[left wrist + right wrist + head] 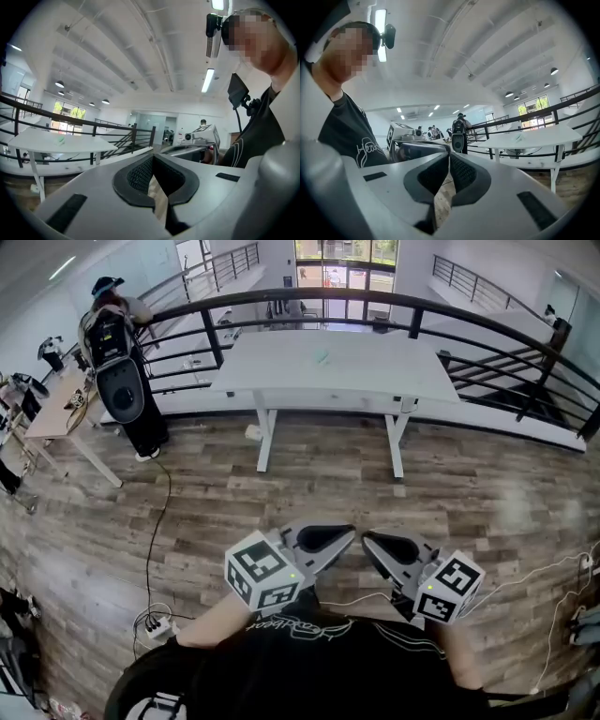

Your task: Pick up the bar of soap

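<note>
Wood-plank floor (487, 493) fills most of the head view. A white worktop (375, 371) stands on it at upper centre, in front of a curved black railing (309, 298). Near the middle of that worktop the bar of soap (322, 356) shows only as a small pale-green speck, too small to make out further. The left gripper view has the bar of soap (61, 139) on the white surface at the left of the frame. The right gripper view has the bar of soap (518, 137) at the right of the frame.

Both grippers sit at the bottom centre of the head view, close to the person's dark shirt (319, 662) and well apart from the worktop. The left gripper (349, 534) has its fingers closed together with nothing between them. The right gripper (368, 537) also has its fingers pressed tip to tip and empty. The tips of the two grippers lie just beside each other, angled inward.

At upper left a person with a backpack (117, 352) stands at the railing, near a wooden desk (56, 413). A white power strip (155, 624) lies on the floor at lower left, with a black cable (155, 540) running up the frame from it.
</note>
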Available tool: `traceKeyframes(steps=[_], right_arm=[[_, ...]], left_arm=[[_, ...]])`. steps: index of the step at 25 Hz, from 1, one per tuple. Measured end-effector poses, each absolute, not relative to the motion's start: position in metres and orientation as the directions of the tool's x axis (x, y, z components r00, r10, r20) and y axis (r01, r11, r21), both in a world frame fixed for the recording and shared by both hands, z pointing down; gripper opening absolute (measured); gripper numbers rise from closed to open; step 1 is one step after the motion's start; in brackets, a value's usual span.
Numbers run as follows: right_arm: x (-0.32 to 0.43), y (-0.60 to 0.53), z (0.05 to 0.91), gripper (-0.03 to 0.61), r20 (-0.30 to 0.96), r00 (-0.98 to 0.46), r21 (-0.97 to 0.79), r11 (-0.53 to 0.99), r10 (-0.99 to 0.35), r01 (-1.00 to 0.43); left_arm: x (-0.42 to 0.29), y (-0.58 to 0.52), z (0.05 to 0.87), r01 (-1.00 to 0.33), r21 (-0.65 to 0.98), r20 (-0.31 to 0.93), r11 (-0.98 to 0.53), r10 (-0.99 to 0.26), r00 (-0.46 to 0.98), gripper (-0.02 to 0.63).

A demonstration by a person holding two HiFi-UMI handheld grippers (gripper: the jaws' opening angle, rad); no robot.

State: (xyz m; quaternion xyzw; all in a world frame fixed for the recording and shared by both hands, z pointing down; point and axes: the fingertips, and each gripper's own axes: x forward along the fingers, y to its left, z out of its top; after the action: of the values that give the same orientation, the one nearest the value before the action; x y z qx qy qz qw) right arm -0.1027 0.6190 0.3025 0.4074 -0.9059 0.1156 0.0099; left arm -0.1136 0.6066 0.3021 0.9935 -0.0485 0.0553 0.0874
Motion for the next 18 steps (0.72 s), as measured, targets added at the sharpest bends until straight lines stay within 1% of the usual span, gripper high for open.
traceKeyframes(steps=[7, 18], right_arm=[[-0.088, 0.562, 0.313, 0.017, 0.098, -0.659, -0.250, 0.623, -0.745, -0.741], [-0.073, 0.407, 0.309, 0.017, 0.110, -0.651, -0.309, 0.597, -0.751, -0.740]], left_arm=[[-0.098, 0.552, 0.311, -0.088, 0.177, 0.128, -0.980, -0.065, 0.990, 0.008], [-0.084, 0.395, 0.310, -0.077, 0.224, 0.129, -0.972, -0.049, 0.990, 0.007]])
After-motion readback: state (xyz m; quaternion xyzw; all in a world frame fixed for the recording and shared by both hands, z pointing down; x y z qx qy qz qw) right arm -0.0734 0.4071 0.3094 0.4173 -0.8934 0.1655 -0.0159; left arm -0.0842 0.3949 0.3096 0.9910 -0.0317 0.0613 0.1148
